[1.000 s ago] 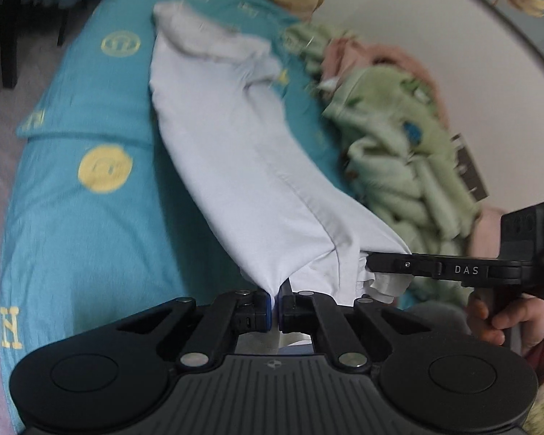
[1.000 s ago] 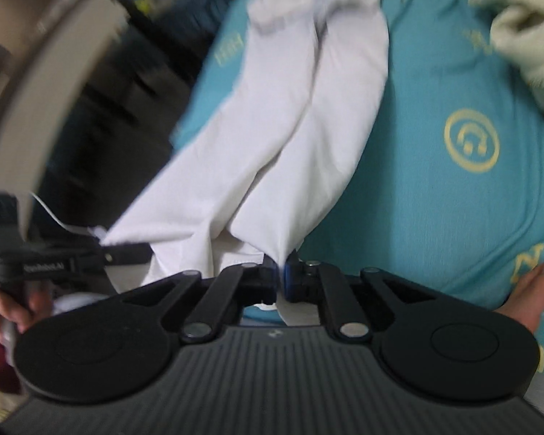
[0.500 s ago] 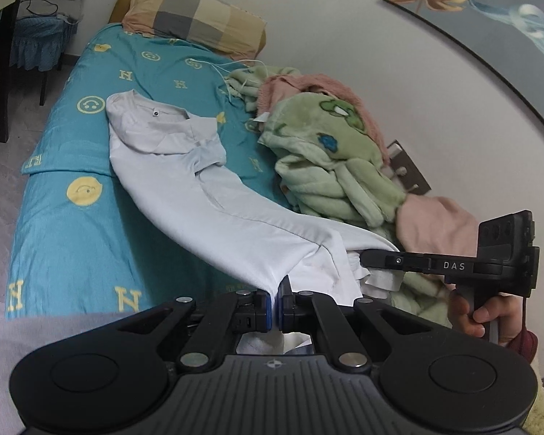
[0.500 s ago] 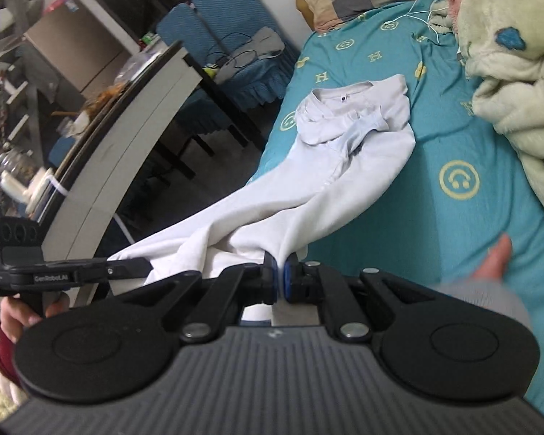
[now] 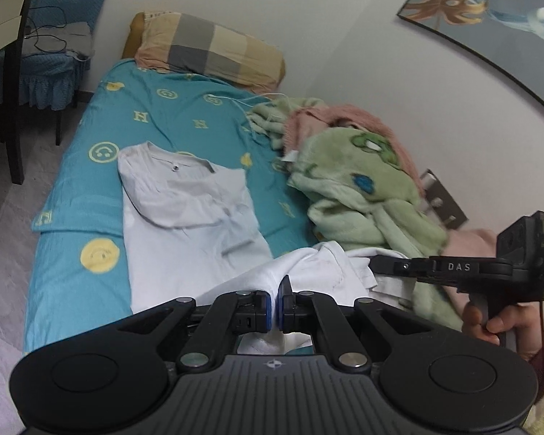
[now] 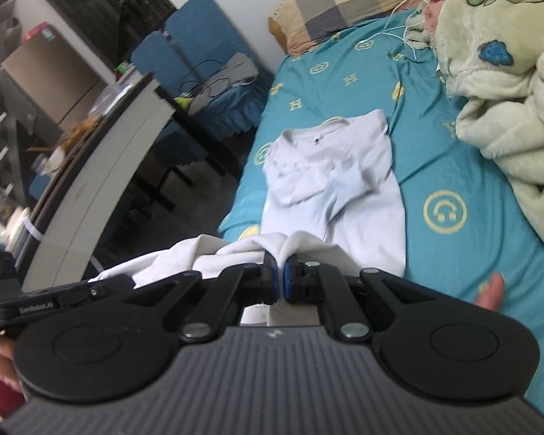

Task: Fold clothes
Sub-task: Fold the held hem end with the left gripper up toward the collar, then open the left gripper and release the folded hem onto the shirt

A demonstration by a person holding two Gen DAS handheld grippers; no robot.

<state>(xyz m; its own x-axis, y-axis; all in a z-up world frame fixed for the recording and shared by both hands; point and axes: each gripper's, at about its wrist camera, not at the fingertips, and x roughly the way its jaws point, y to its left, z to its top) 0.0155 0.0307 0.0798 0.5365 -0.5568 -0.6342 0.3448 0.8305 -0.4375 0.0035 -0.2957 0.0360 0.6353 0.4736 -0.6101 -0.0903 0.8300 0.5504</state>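
Observation:
A white shirt (image 5: 185, 217) lies lengthwise on the teal bedsheet (image 5: 163, 116), with its collar and button at the far end. Its near hem is lifted off the bed and bunched. My left gripper (image 5: 275, 286) is shut on the hem's left part, cloth pinched between the blue pads. In the same view my right gripper (image 5: 375, 262) holds the hem further right. The right wrist view shows the shirt (image 6: 344, 195) ahead, my right gripper (image 6: 281, 264) shut on a white fold, and my left gripper (image 6: 128, 281) at the left with cloth draped over it.
A green fleece blanket (image 5: 362, 188) and pink cloth (image 5: 344, 116) are heaped along the wall side of the bed. A checked pillow (image 5: 214, 47) lies at its head. A table (image 6: 101, 166) and blue chairs (image 6: 206, 58) stand beside the bed. A bare hand (image 6: 491, 290) rests on the sheet.
Both grippers have risen and drawn back with the hem. The shirt, earlier stretched taut toward me, now has its upper half lying flat on the bed.

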